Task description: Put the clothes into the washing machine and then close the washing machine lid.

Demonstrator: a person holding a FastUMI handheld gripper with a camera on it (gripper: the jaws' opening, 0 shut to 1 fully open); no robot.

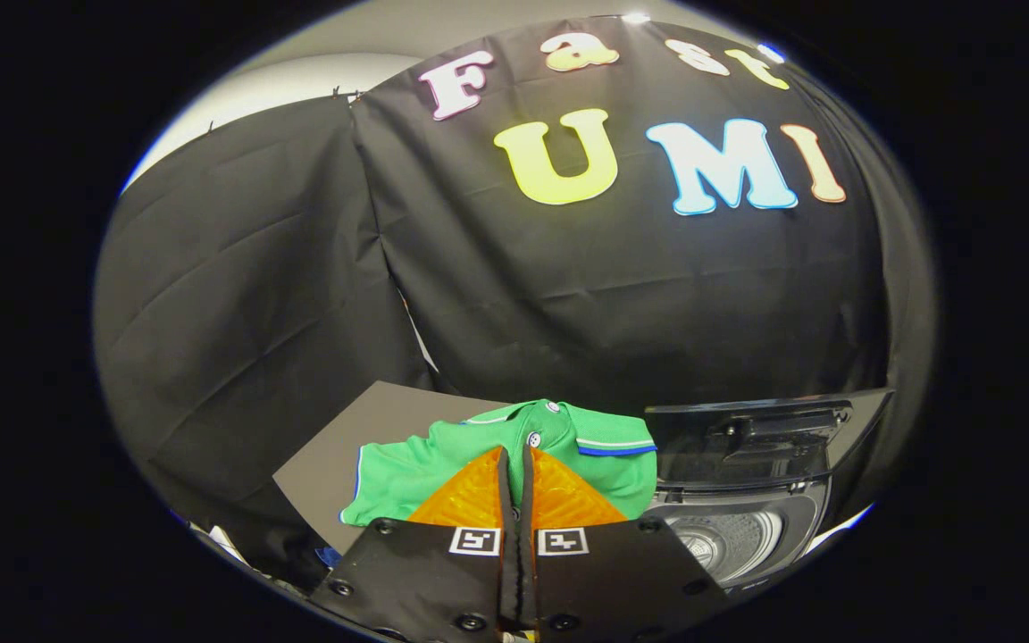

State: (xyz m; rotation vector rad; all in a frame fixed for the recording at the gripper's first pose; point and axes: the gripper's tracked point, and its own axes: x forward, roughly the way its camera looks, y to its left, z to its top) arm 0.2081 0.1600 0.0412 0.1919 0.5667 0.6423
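While the gripper (515,464) sits low in the gripper view, its two fingers (559,491) are drawn together with only a thin slit between them, tips pointing at the front of the green polo shirt (407,473). Nothing visible is caught between the tips; whether they touch the fabric cannot be told. The shirt lies spread flat on a dark grey board (345,446), collar (608,439) at the far end with blue and white trim, white buttons (533,439) running down the placket just ahead of the fingertips. One short sleeve reaches out to the left with a blue edge at the cuff. The lower body of the shirt is hidden behind the fingers.

Just beside the shirt on the right stands the washing machine (800,513), a top-loader with a dark body. Its lid (765,429) is raised, standing up at the back of the opening, dark and glossy. Below the lid the drum (729,540) is exposed, pale metal with a ribbed bottom, and looks empty as far as can be seen. The shirt's right edge lies close to the machine's rim; contact cannot be judged.

Black cloth wall (613,295) hangs behind board and machine. Two square markers sit on the gripper body behind the fingers.
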